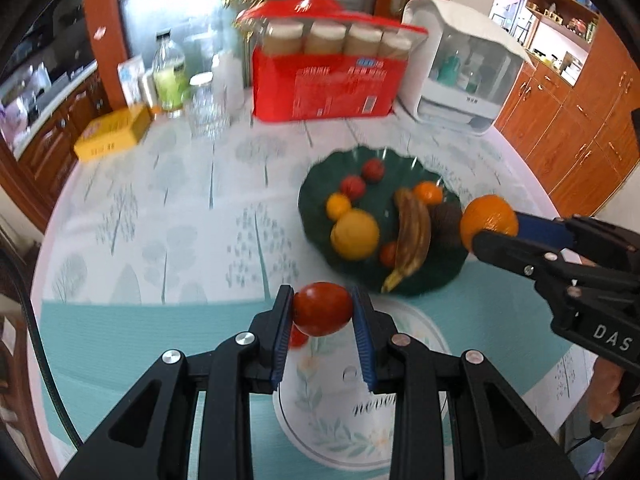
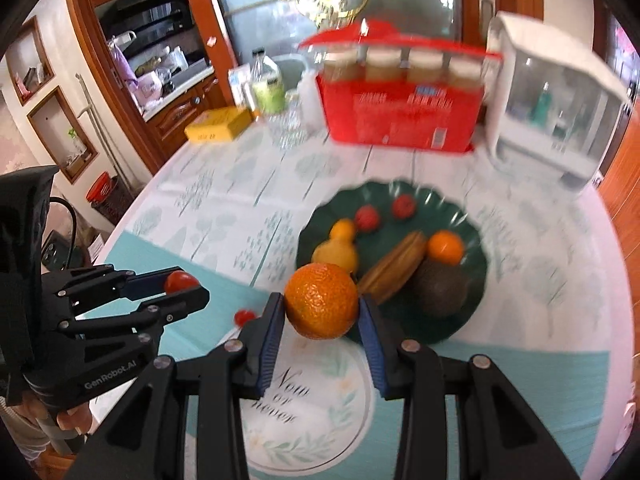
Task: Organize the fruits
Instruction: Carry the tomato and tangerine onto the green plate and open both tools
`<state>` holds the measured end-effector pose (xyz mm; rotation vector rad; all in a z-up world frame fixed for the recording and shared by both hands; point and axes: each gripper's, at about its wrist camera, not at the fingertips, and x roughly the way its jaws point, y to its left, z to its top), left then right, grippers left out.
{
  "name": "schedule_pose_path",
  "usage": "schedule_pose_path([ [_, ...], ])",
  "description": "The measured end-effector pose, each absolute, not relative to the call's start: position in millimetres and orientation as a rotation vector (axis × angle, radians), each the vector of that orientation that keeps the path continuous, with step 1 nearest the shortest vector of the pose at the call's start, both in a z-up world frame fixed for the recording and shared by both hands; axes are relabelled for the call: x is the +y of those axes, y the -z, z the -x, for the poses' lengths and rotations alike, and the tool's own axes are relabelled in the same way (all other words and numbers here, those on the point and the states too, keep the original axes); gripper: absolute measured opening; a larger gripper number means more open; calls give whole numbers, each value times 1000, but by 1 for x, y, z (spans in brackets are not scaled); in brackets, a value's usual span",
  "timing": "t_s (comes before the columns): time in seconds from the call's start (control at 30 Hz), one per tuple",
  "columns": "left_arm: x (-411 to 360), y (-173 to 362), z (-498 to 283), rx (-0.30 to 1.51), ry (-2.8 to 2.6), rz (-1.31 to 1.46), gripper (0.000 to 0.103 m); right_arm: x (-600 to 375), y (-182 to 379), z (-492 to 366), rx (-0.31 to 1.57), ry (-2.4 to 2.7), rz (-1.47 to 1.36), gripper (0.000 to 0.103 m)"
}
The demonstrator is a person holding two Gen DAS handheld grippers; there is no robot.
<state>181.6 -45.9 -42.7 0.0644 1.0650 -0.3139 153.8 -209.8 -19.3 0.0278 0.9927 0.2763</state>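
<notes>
My left gripper [image 1: 322, 295] is shut on a red tomato [image 1: 323, 314] and holds it above the floral round mat [image 1: 340, 408]. A second small tomato [image 1: 297, 339] lies on the mat just below it. My right gripper [image 2: 321, 303] is shut on an orange [image 2: 320, 294], held in the air at the near edge of the dark green plate [image 2: 476, 268]. That plate [image 1: 318, 184] holds a browned banana [image 1: 412, 236], a yellow citrus [image 1: 354, 234], an avocado [image 2: 440, 286], small oranges and small red fruits. Each view shows the other gripper: right [image 1: 496, 229], left [image 2: 191, 282].
At the back of the table stand a red box of jars [image 1: 320, 84], a white lidded cabinet [image 1: 460, 68], a yellow carton [image 1: 114, 132], a glass jar [image 1: 206, 108] and a bottle [image 1: 170, 76]. Wooden cupboards [image 1: 568, 120] line the right side. A hand [image 2: 72, 416] grips the left handle.
</notes>
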Motion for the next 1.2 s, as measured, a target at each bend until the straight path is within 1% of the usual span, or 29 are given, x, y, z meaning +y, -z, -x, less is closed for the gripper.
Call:
schedule_pose_path([
  [0.17, -60, 25, -205, 1019, 309, -90, 28, -221, 2, -174, 967, -242, 4, 38],
  [0.4, -79, 28, -245, 1035, 298, -111, 28, -245, 11, -215, 1018, -176, 2, 38],
  [0.7, -100, 69, -322, 1161, 320, -71, 28, -271, 54, -285, 1136, -116, -16, 38],
  [0.83, -109, 98, -353, 1219, 322, -42, 28, -271, 82, -305, 1191, -121, -41, 38],
  [1.07, -118, 141, -379, 1283, 306, -22, 28, -266, 119, -323, 1252, -104, -50, 38],
  [1.2, -128, 153, -381, 1296, 339, -18, 28, -271, 134, -330, 1277, -86, -55, 38],
])
